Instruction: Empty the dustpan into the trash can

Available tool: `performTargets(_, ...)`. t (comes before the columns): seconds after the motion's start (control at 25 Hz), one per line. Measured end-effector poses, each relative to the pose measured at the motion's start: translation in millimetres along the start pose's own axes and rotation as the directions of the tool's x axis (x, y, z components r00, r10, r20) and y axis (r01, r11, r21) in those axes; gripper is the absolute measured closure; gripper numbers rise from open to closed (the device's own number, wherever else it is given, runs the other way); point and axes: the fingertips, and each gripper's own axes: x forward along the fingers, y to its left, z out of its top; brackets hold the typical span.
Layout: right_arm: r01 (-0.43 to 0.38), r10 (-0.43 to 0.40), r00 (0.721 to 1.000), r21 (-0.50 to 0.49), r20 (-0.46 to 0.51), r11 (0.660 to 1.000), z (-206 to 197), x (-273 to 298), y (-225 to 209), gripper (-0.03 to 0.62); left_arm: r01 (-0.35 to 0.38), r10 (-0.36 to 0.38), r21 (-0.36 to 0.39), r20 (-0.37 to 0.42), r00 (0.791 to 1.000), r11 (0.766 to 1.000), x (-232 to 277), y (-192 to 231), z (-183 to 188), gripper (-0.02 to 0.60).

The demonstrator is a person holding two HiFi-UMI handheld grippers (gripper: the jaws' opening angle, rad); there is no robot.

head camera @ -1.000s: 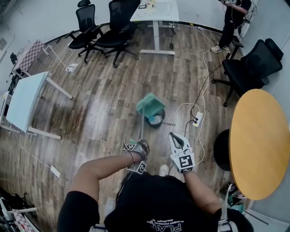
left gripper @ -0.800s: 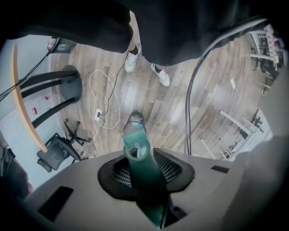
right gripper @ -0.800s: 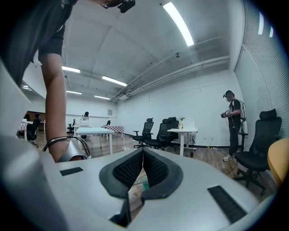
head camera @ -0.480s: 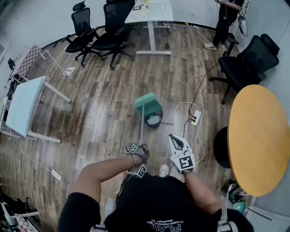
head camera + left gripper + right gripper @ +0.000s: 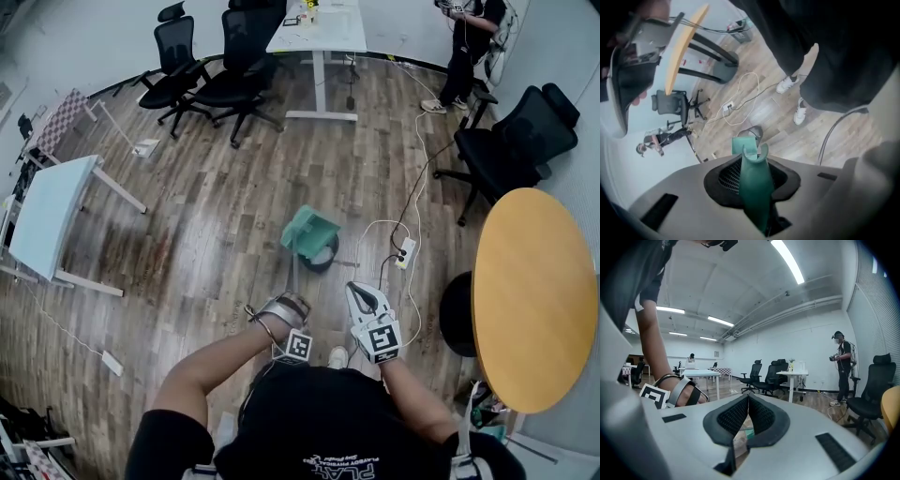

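Green and long, the handle (image 5: 757,187) of the dustpan (image 5: 310,231) is clamped between the black pads (image 5: 724,176) of the left gripper (image 5: 284,307), low in the middle of the head view. Its jaws have just been closing, with the handle between them. Just to the right, the right gripper (image 5: 362,292) is held apart from the handle. Its 2 jaws are brought together at the tips, and nothing is gripped by them.

Above the grippers, at the centre of the frame, the dustpan is tipped over the dark round trash can (image 5: 323,257). The upper left of the can's mouth is covered by the green pan. Both are set on the wooden floor (image 5: 216,216).

Right of the can, a white power strip (image 5: 405,253) is laid on the floor, and a white cable (image 5: 375,230) is looped beside it. The right edge of the frame is filled by a round table (image 5: 534,300) with a yellow-brown top. A white table (image 5: 52,211) is placed at the left edge.

Farther off, along the upper part of the frame, black office chairs (image 5: 216,70) are gathered beside a white desk (image 5: 323,28). A person (image 5: 466,47) in dark clothes is seen standing at the upper right.
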Motion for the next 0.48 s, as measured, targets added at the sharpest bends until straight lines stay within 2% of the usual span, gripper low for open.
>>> performTargets(0.04,0.000,0.000,1.000,-0.001,0.001,1.000,2,4,1,0.571,-0.003,0.004,-0.072,0.011,1.000,0.997,-3,5,-7,0.483)
performTargets(0.12,-0.001,0.001,1.000,-0.009,0.004,1.000,6,10,3,0.570,-0.015,0.021,-0.217,0.024,0.999,0.976,-9,15,-21,0.484)
performTargets(0.28,0.002,-0.002,1.000,-0.015,0.005,1.000,13,25,2,0.571,-0.043,0.048,-0.443,0.000,0.999,0.896,-12,26,-62,0.485)
performTargets(0.36,0.002,-0.002,1.000,-0.014,0.001,1.000,14,32,4,0.571,-0.047,0.050,-0.551,-0.010,0.999,0.833,-13,25,-82,0.485)
performTargets(0.4,-0.002,0.002,1.000,-0.015,-0.001,1.000,14,35,6,0.571,-0.047,0.051,-0.612,-0.010,0.999,0.790,-14,24,-90,0.485)
performTargets(0.44,-0.006,0.006,1.000,-0.017,-0.002,1.000,14,39,9,0.571,-0.041,0.053,-0.679,-0.004,0.999,0.733,-15,22,-98,0.485)
performTargets(0.48,-0.010,0.009,1.000,-0.018,-0.003,1.000,14,43,11,0.571,-0.032,0.057,-0.747,0.008,0.998,0.664,-17,21,-105,0.485)
